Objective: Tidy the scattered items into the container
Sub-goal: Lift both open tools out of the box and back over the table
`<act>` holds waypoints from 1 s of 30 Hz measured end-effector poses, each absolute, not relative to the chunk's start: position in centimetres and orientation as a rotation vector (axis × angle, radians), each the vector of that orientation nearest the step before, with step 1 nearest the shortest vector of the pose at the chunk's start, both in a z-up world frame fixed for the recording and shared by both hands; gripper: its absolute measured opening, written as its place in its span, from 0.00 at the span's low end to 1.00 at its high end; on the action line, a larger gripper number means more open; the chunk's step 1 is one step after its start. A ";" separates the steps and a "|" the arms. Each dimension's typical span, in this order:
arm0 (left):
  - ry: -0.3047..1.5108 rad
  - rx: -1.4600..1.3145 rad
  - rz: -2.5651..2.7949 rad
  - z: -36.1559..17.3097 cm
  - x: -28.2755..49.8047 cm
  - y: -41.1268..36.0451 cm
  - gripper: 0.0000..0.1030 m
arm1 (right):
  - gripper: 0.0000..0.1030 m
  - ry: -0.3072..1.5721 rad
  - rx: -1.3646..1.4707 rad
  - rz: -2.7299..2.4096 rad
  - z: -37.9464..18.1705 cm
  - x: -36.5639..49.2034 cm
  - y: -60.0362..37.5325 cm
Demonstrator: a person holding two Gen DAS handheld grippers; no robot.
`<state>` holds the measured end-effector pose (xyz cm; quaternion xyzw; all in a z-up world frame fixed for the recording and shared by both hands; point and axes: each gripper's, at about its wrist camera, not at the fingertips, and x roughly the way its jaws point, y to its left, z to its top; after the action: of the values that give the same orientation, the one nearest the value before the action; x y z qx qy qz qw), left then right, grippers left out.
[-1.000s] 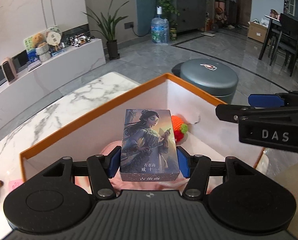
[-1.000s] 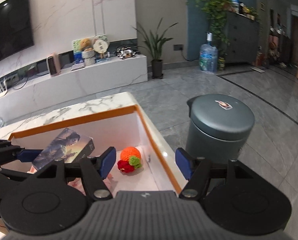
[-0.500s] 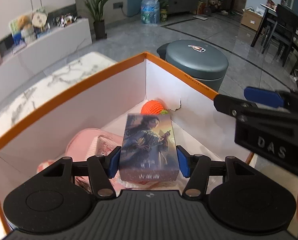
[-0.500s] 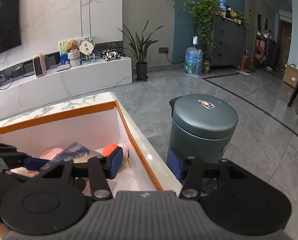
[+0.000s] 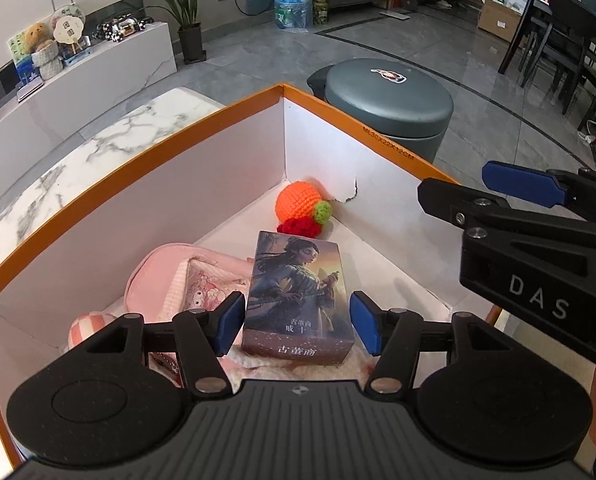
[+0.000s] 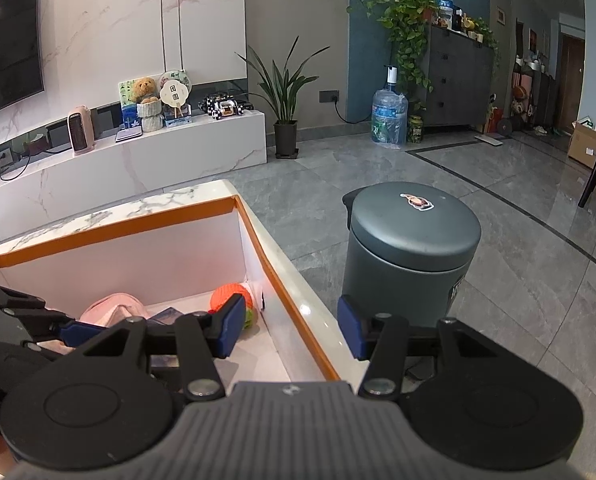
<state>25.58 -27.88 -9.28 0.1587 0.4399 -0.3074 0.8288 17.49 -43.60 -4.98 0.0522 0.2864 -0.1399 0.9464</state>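
The left gripper (image 5: 296, 327) hangs over the orange-rimmed white box (image 5: 145, 168), and its blue pads (image 5: 229, 322) stand spread on either side of an illustrated card box (image 5: 295, 300) without pressing it — a sliver of gap shows on the left side and a wider one on the right. The card box lies inside the container, its near end resting on pale fluffy fabric and its picture of a robed figure facing up. Just beside it to the left lies a pink pouch (image 5: 165, 276) with a cartoon print, and beyond its far end, in the far corner of the box, sits an orange crochet ball (image 5: 298, 205) with a green and a red piece attached, touching the wall near a small tear in the cardboard. The box stands on a white marble desk (image 5: 97, 148). From the right wrist view the right gripper (image 6: 290, 330) is held above the box's right-hand rim with its fingers well apart and nothing between them — the left pad (image 6: 230, 330) over the box interior, the right pad over the edge of the desk. In the left wrist view that gripper shows as a black body crossing in from the right, above the near right corner of the box. On the grey tiled floor just past the desk stands a dark round bin (image 6: 412, 256) with a sticker on its lid.
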 end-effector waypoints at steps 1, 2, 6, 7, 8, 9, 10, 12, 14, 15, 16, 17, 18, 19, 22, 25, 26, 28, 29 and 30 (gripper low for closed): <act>0.935 0.335 -0.651 -9.2 25.5 -27.8 0.66 | 0.53 0.584 0.107 -0.285 -5.0 17.5 -43.6; 0.935 0.333 -0.649 -9.2 25.5 -27.7 0.66 | 0.53 0.583 0.107 -0.286 -4.9 17.5 -43.5; 0.928 0.327 -0.642 -8.5 24.9 -27.2 0.66 | 0.53 0.582 0.105 -0.285 -4.7 17.4 -43.3; 0.920 0.328 -0.640 -8.2 24.6 -27.0 0.66 | 0.53 0.582 0.106 -0.284 -4.6 17.3 -43.3; 0.910 0.328 -0.640 -7.9 24.4 -26.8 0.66 | 0.53 0.582 0.107 -0.282 -4.6 17.3 -43.3; 0.899 0.329 -0.642 -7.5 24.1 -26.7 0.66 | 0.53 0.581 0.107 -0.282 -4.5 17.2 -43.2; 0.888 0.330 -0.642 -7.2 23.8 -26.5 0.66 | 0.53 0.581 0.107 -0.282 -4.4 17.2 -43.2; 0.868 0.331 -0.634 -6.7 23.3 -26.0 0.66 | 0.54 0.579 0.109 -0.279 -4.2 17.0 -42.9; 0.854 0.326 -0.620 -6.2 22.9 -25.3 0.66 | 0.54 0.579 0.114 -0.269 -3.9 16.8 -42.6; 0.849 0.322 -0.612 -6.0 22.8 -25.0 0.66 | 0.54 0.578 0.113 -0.264 -3.8 16.7 -42.3; 0.843 0.317 -0.605 -5.7 22.6 -24.6 0.66 | 0.54 0.577 0.111 -0.258 -3.6 16.5 -42.1; 0.838 0.311 -0.598 -5.4 22.4 -24.2 0.66 | 0.55 0.576 0.108 -0.253 -3.4 16.3 -41.8; 0.832 0.305 -0.591 -5.1 22.2 -23.8 0.66 | 0.57 0.574 0.104 -0.247 -3.2 16.2 -41.5; 0.825 0.298 -0.585 -4.8 21.9 -23.4 0.66 | 0.58 0.573 0.100 -0.242 -3.0 16.0 -41.1; 0.791 0.297 -0.573 -3.6 21.1 -22.5 0.66 | 0.59 0.573 0.096 -0.227 -2.4 15.5 -40.2; 0.743 0.318 -0.548 -2.6 19.9 -21.7 0.66 | 0.60 0.563 0.098 -0.214 -1.5 14.7 -39.3; 0.731 0.324 -0.539 -2.3 19.6 -21.4 0.66 | 0.61 0.560 0.093 -0.210 -1.2 14.4 -38.9; 0.707 0.334 -0.521 -1.8 18.8 -20.8 0.66 | 0.63 0.553 0.084 -0.205 -0.6 13.9 -38.2; 0.696 0.337 -0.513 -1.5 18.4 -20.4 0.66 | 0.64 0.552 0.081 -0.201 -0.3 13.7 -37.8; 0.686 0.339 -0.505 -1.3 18.0 -20.1 0.66 | 0.64 0.551 0.079 -0.195 -0.1 13.4 -37.4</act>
<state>18.01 -20.07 -1.30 0.1638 0.3313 -0.2438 0.8966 13.42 -37.38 -0.07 0.0389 0.2717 -0.0960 0.9568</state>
